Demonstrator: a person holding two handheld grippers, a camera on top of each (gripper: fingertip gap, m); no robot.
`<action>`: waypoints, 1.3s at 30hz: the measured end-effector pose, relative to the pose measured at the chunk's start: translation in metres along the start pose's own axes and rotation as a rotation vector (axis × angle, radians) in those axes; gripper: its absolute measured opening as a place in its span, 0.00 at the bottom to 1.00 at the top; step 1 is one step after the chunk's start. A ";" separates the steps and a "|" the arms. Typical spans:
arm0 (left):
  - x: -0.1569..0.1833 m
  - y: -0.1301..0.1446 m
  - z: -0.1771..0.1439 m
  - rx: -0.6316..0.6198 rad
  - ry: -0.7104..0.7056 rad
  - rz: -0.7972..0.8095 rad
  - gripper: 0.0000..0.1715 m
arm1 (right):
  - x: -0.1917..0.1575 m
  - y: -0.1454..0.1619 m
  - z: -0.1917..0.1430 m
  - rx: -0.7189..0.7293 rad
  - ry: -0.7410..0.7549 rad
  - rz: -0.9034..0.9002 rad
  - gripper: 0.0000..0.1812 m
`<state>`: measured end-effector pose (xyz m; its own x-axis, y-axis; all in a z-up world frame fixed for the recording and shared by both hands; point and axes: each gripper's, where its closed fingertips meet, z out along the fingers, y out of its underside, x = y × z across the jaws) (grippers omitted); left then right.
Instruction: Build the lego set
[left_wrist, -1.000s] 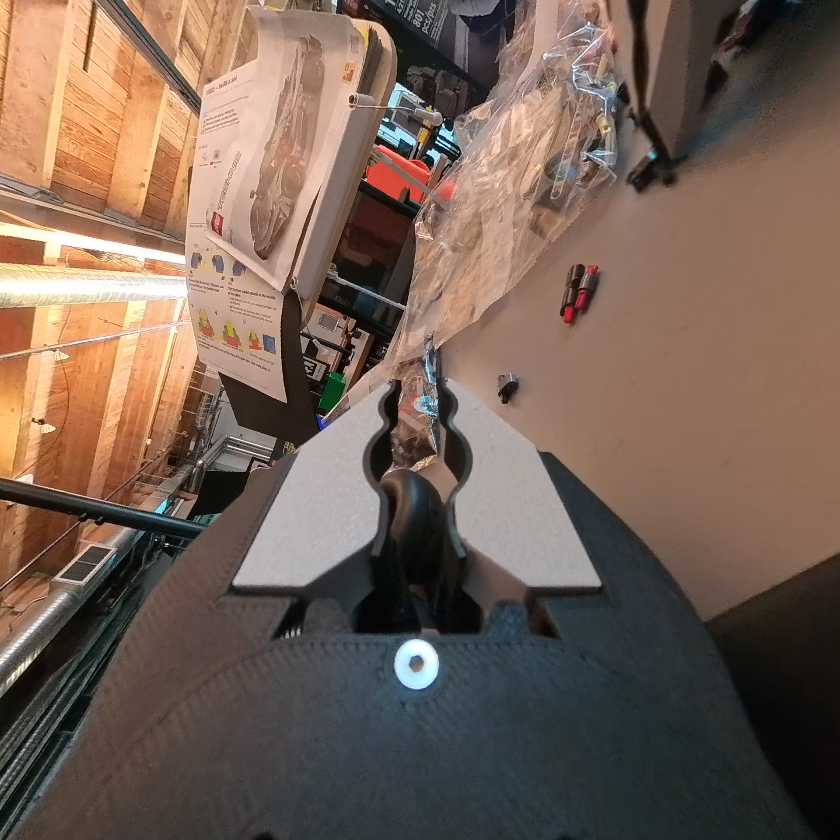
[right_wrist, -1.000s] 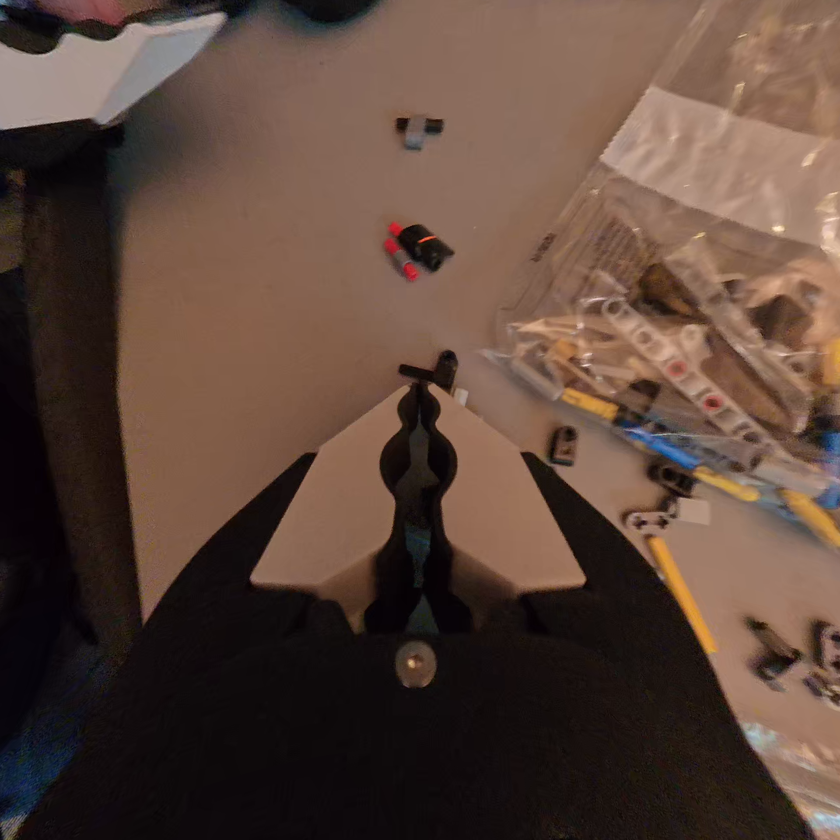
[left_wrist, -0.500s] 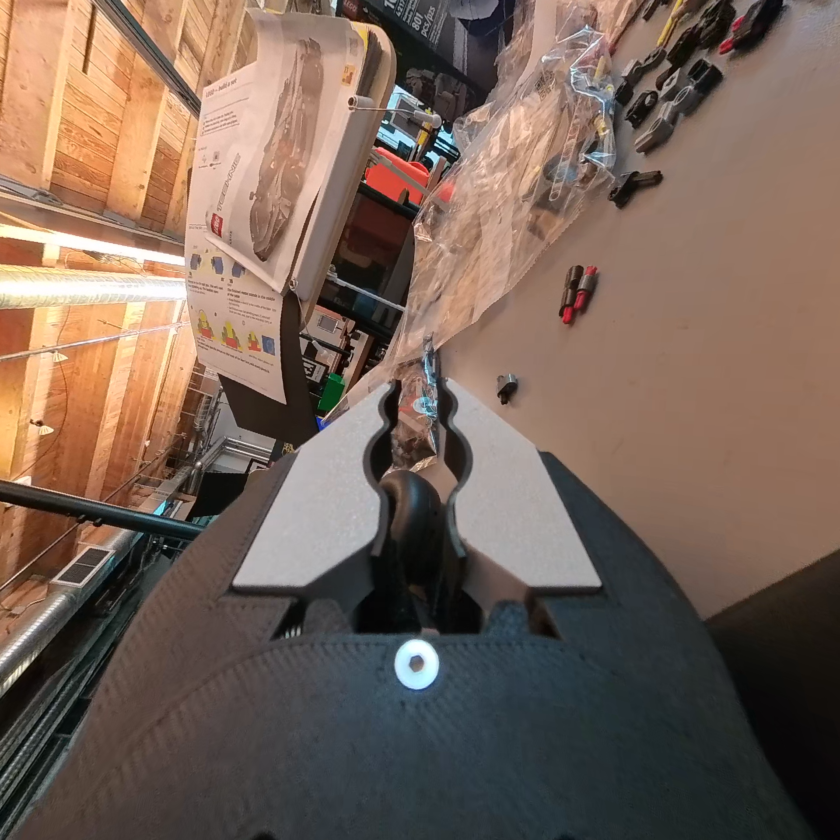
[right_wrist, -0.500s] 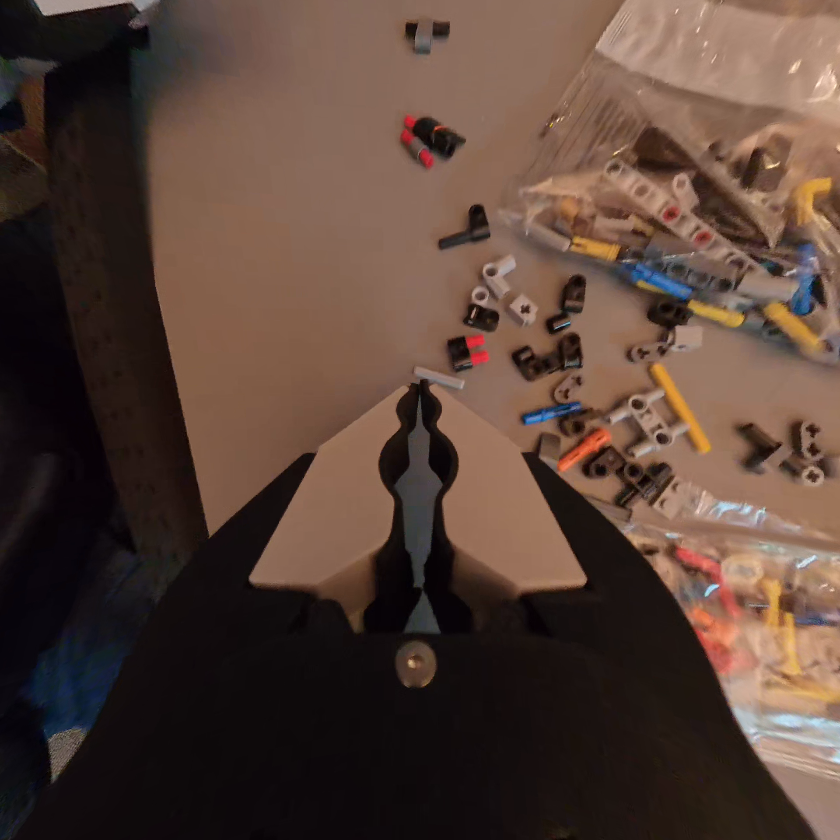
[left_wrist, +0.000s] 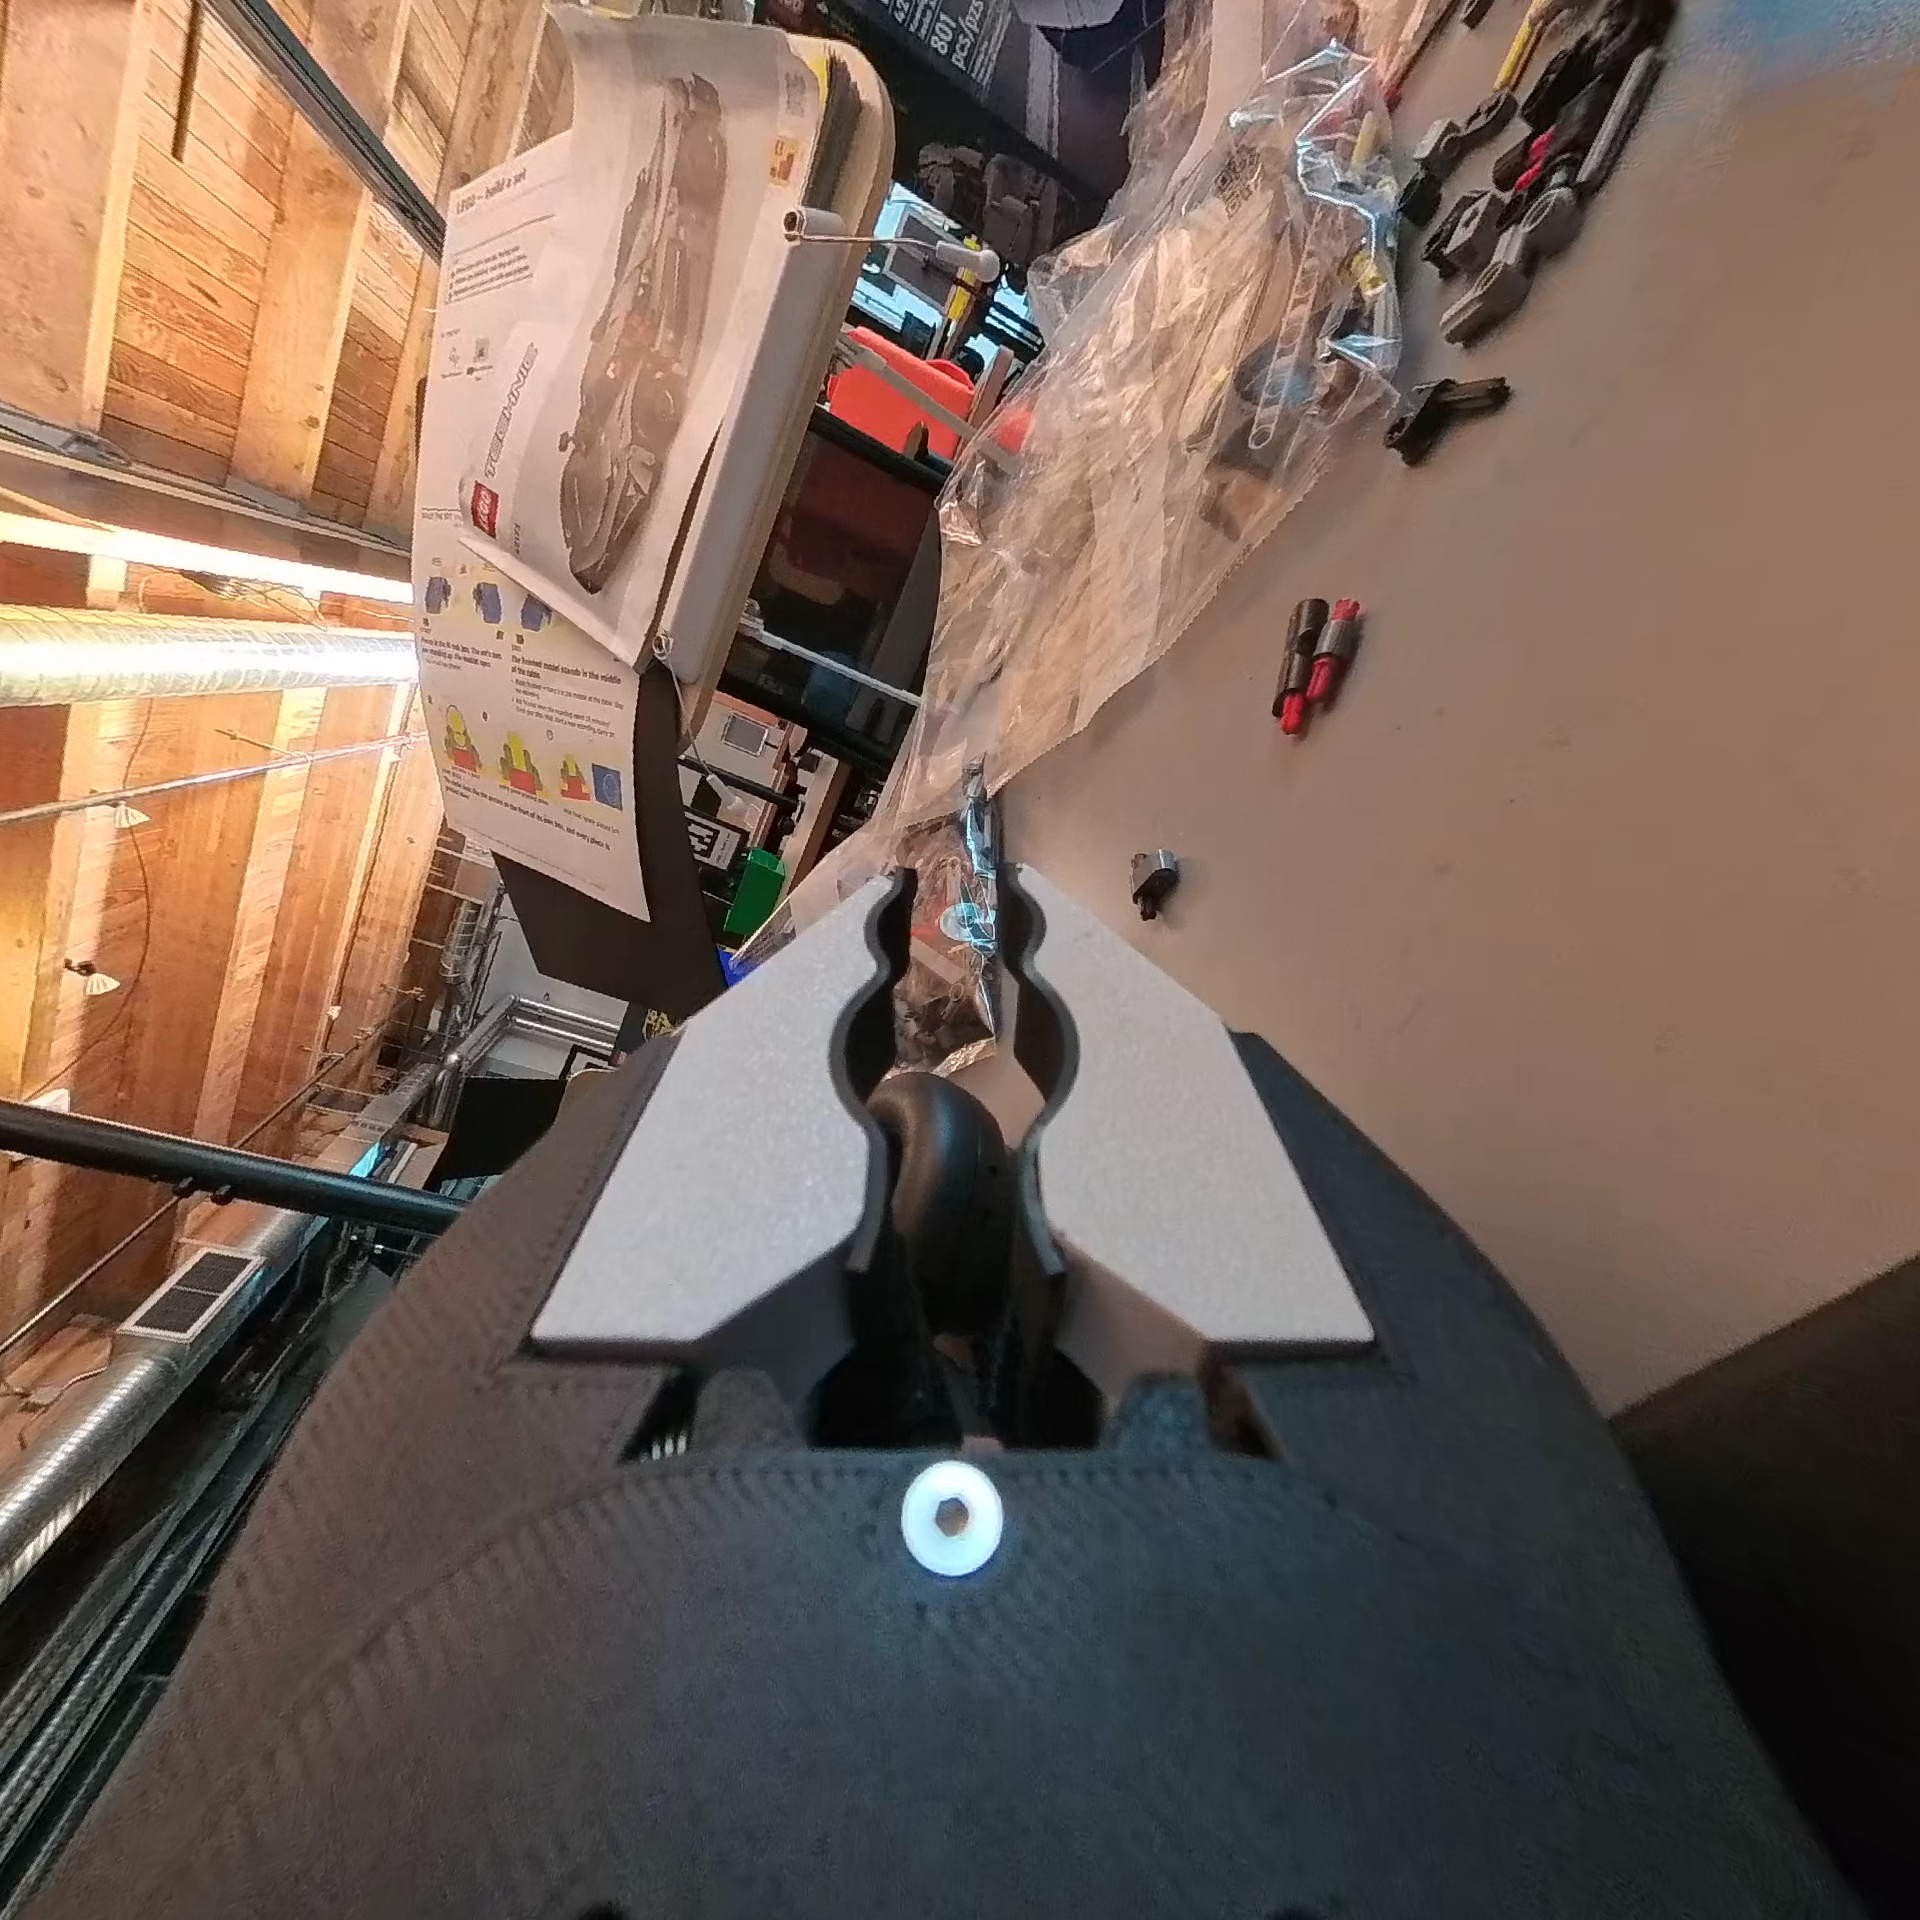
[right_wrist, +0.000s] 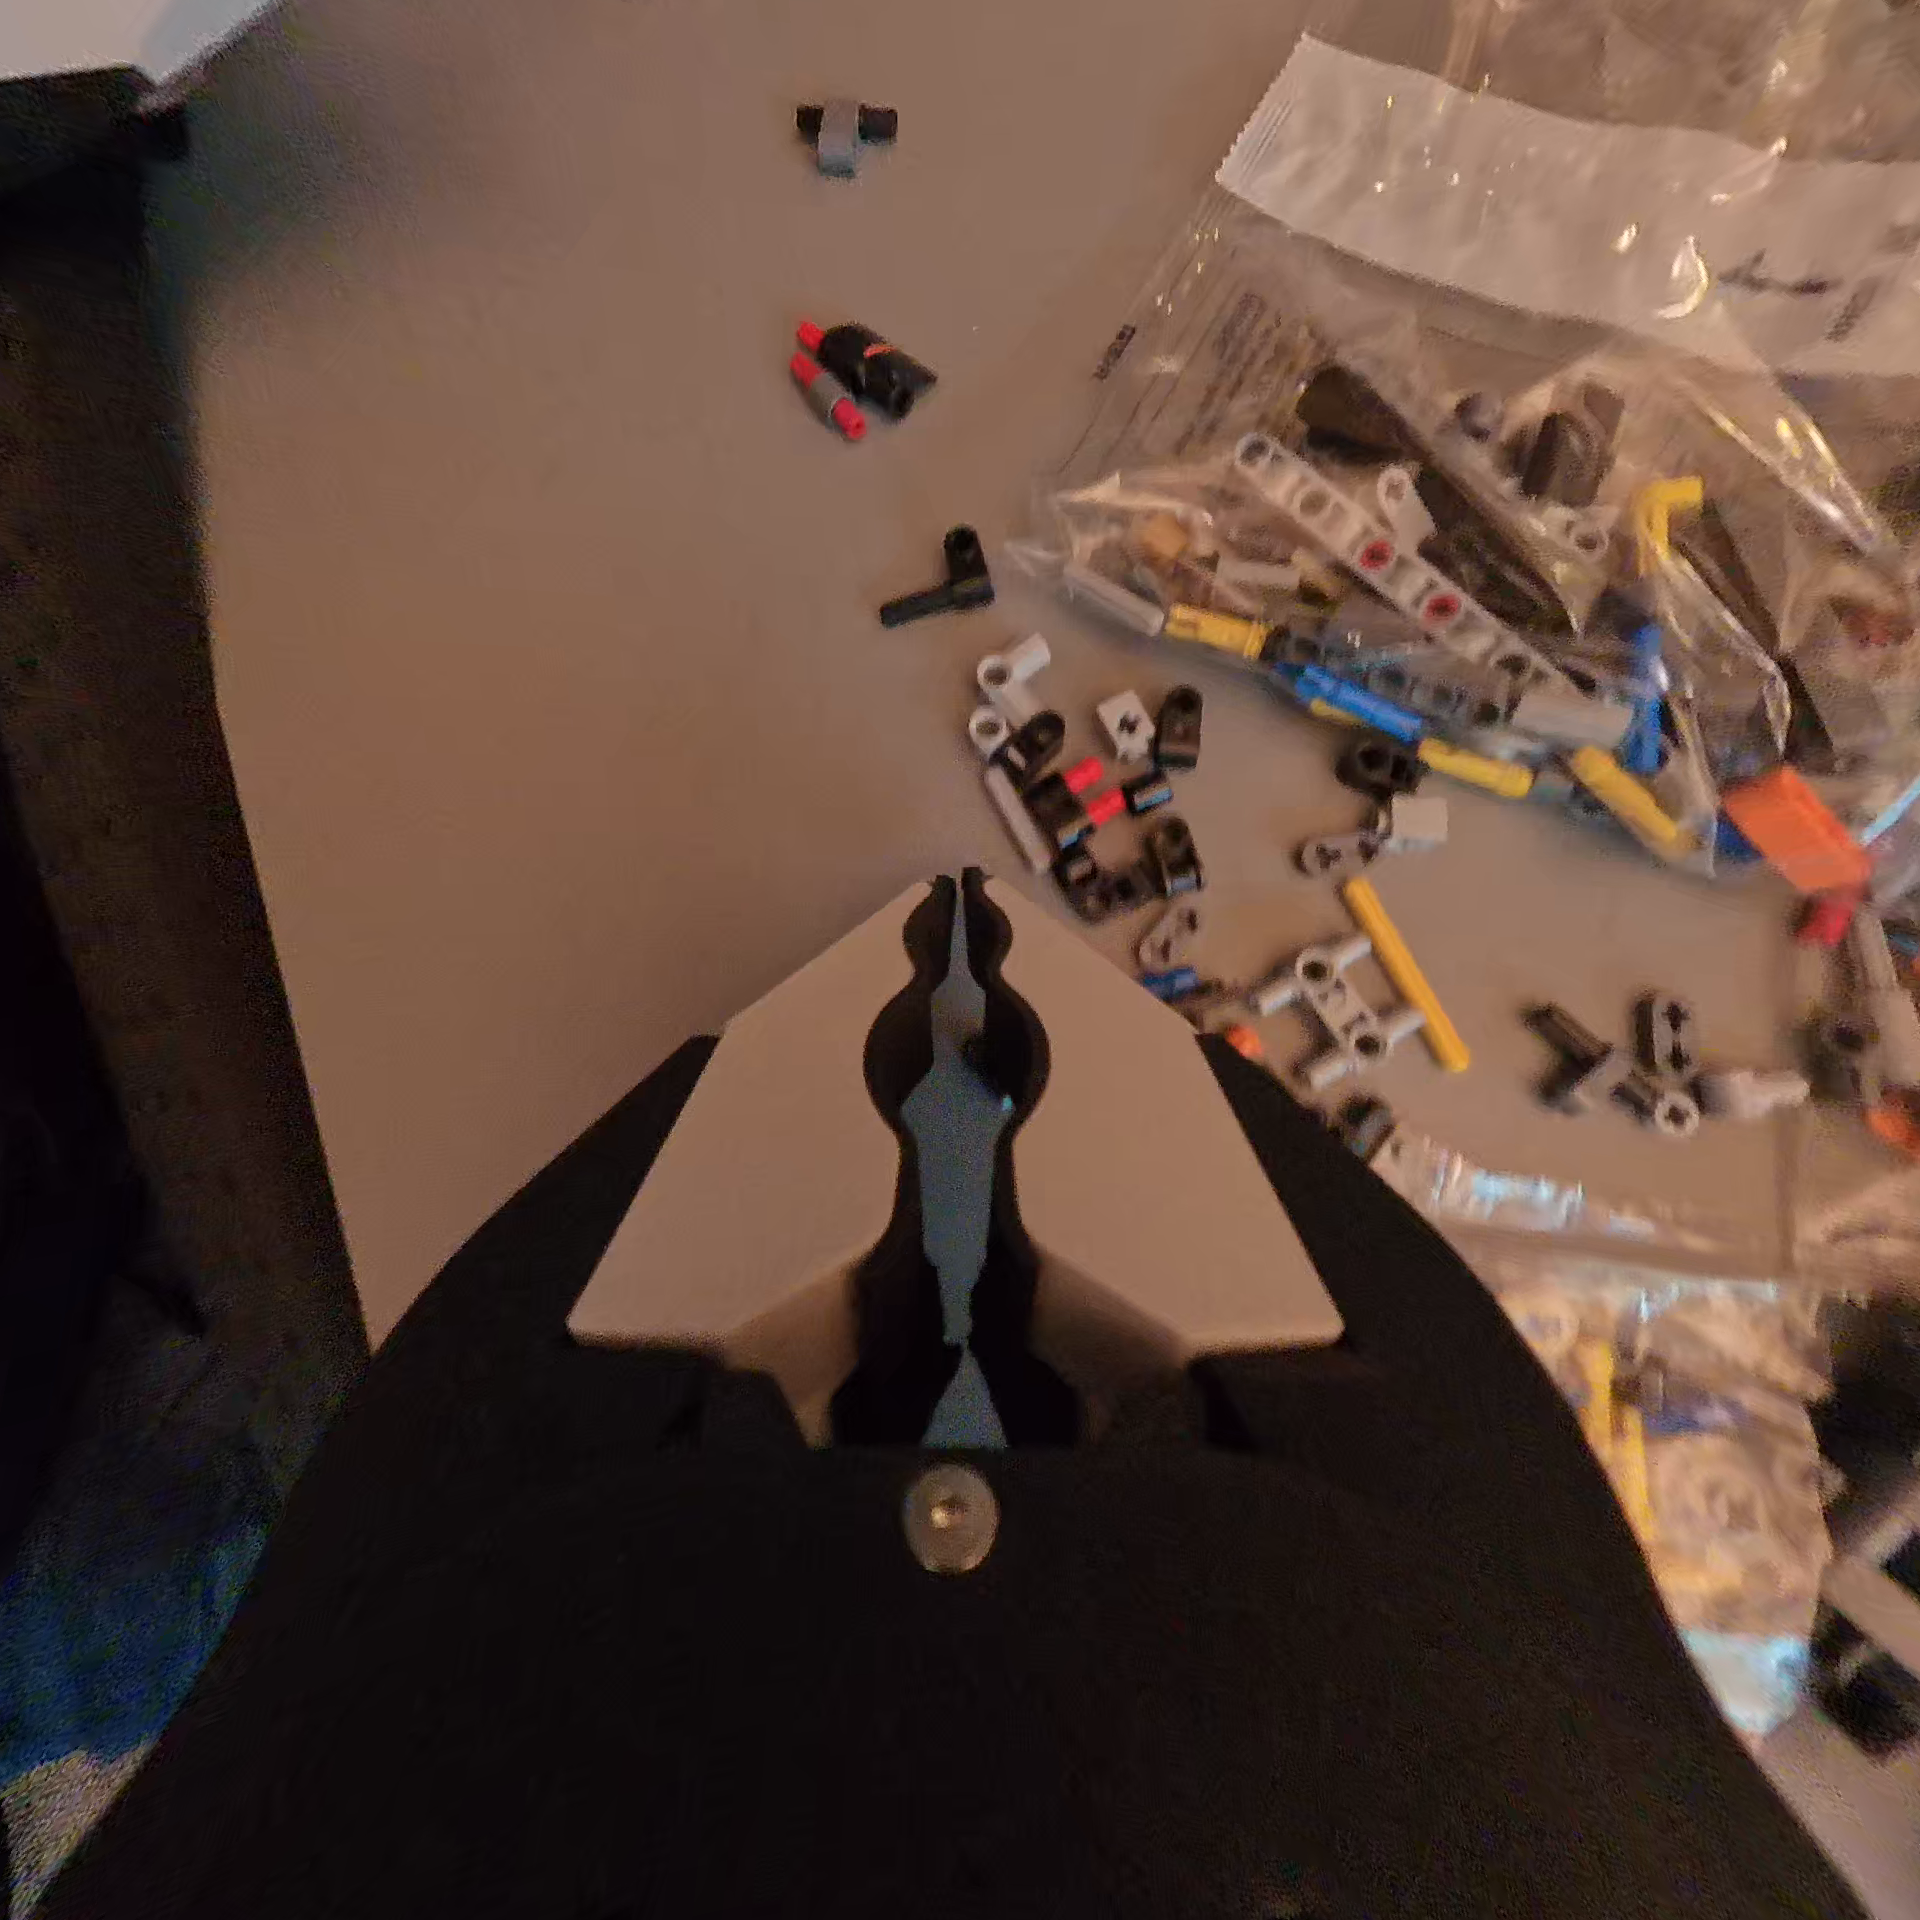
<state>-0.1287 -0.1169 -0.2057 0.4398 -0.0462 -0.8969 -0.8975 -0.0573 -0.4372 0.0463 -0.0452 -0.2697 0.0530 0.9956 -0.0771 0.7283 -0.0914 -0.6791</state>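
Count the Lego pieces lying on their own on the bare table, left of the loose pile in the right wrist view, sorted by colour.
Grey and black piece: 1
Black piece with red-tipped pins: 1
All-black angled piece: 1
Total: 3

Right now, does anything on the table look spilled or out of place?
Yes, loosely. Small loose pieces lie scattered on the table beside the clear parts bag, not sorted. Nothing looks broken.
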 end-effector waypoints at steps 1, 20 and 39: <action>0.000 0.000 0.000 0.001 0.000 -0.001 0.09 | -0.001 0.007 -0.006 -0.008 0.002 0.002 0.00; 0.001 0.001 0.001 -0.011 0.004 0.005 0.09 | -0.004 0.042 -0.028 0.024 -0.021 0.038 0.00; 0.002 0.002 0.001 -0.014 0.009 0.010 0.09 | 0.016 0.061 -0.047 0.019 0.046 0.096 0.00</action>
<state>-0.1293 -0.1156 -0.2083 0.4312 -0.0560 -0.9005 -0.9014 -0.0704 -0.4272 0.1232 -0.0338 -0.2779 0.1532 0.9822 -0.1091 0.7054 -0.1859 -0.6840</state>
